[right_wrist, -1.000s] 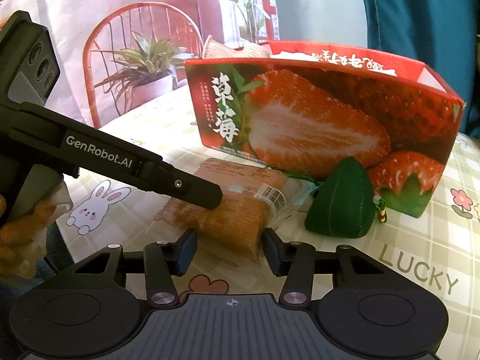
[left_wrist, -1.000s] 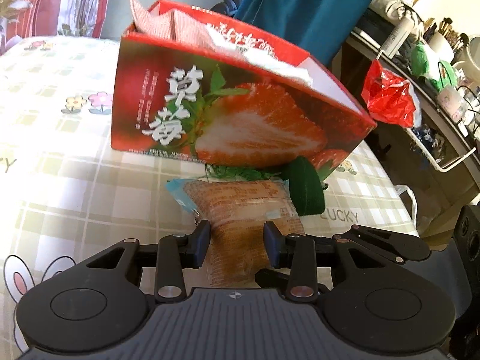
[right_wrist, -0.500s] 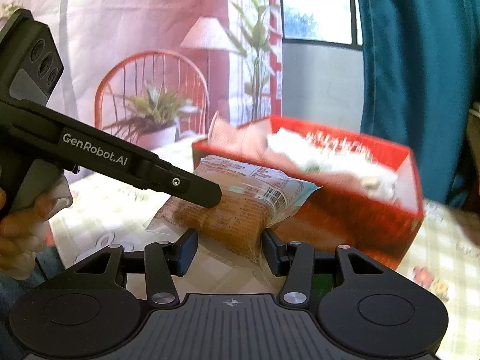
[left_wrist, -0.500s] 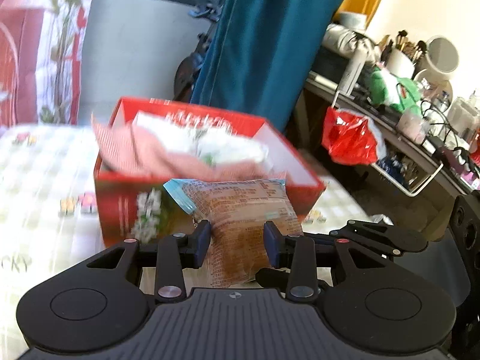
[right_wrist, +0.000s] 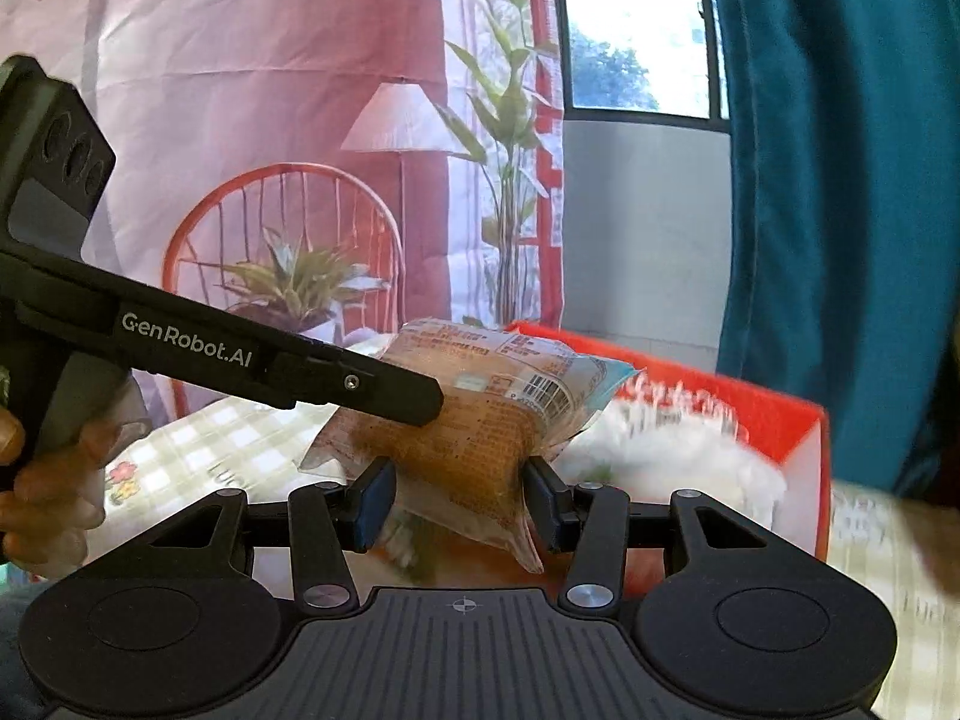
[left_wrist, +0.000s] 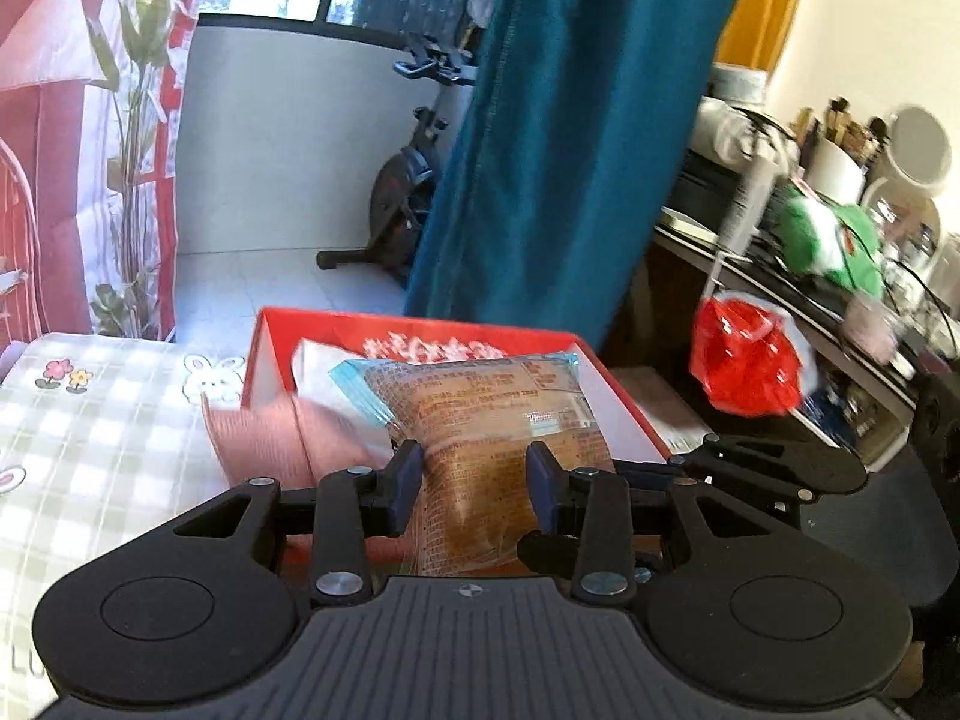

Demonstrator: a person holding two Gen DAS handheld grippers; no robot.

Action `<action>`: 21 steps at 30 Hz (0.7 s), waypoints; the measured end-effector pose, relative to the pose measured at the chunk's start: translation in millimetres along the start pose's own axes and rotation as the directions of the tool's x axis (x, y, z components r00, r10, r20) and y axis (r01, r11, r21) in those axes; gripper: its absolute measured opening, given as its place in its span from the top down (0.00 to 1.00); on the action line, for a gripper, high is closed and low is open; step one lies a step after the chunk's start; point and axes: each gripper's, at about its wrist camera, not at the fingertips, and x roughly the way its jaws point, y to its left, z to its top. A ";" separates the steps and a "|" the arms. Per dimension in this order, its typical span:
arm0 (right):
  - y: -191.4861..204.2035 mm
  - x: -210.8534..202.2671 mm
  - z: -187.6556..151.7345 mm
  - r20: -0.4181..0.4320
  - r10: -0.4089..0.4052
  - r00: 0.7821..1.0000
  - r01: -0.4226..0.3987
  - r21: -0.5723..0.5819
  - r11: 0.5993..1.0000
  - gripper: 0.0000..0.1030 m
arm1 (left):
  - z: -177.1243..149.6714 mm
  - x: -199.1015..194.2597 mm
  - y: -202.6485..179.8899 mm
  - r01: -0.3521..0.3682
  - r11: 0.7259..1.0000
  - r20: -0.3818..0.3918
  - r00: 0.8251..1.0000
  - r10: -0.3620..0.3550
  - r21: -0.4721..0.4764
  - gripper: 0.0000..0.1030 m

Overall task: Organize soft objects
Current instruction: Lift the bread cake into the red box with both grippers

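From the left wrist view, the left gripper (left_wrist: 474, 483) points forward and somewhat downward, its two blue pads pinching the near end of a sealed packet of brown bread (left_wrist: 480, 420). The packet sticks out ahead of the fingers, its light blue crimped edge uppermost, and it is held in the air over the near side of a red box (left_wrist: 267, 348). The tips of the right gripper (left_wrist: 768, 468) reach in from the right and meet the packet low down, beside the right pad. The red box stands open on the checked bench (left_wrist: 90, 420); inside lie a pink cloth (left_wrist: 270, 438) drooping over the near left wall and white soft items (left_wrist: 312, 366) behind it. The far bench edge shows just beyond the box.

From the right wrist view, the right gripper (right_wrist: 459, 501) is likewise tilted a little downward, pads squeezing the lower part of the same bread packet (right_wrist: 480, 420), which slants up to the right with its barcode facing the camera. The left gripper (right_wrist: 414, 399) comes in from the left as a long black finger pressed against the packet's upper left, and the person's hand (right_wrist: 48, 480) grips its handle at the left edge. Behind the packet, the red box (right_wrist: 804, 444) holds a blurred white fluffy mass (right_wrist: 678, 450). The packet hangs above the box's near left corner.
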 end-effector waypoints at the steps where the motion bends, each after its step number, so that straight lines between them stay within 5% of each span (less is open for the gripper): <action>1: -2.4 6.3 4.5 -0.001 -0.003 1.000 0.003 -0.010 1.000 0.57 | 6.3 7.2 4.0 0.002 1.000 -0.008 1.000 -0.002 -0.009 0.62; 7: -30.2 42.8 21.7 -0.039 -0.033 0.999 0.033 0.008 0.999 0.57 | 31.2 57.6 17.2 0.025 0.999 -0.074 0.997 -0.027 -0.030 0.65; 21: -84.4 100.6 3.2 -0.204 -0.089 0.975 0.102 0.052 0.993 0.60 | 24.9 142.9 38.8 -0.047 0.996 -0.244 0.969 0.028 -0.072 0.66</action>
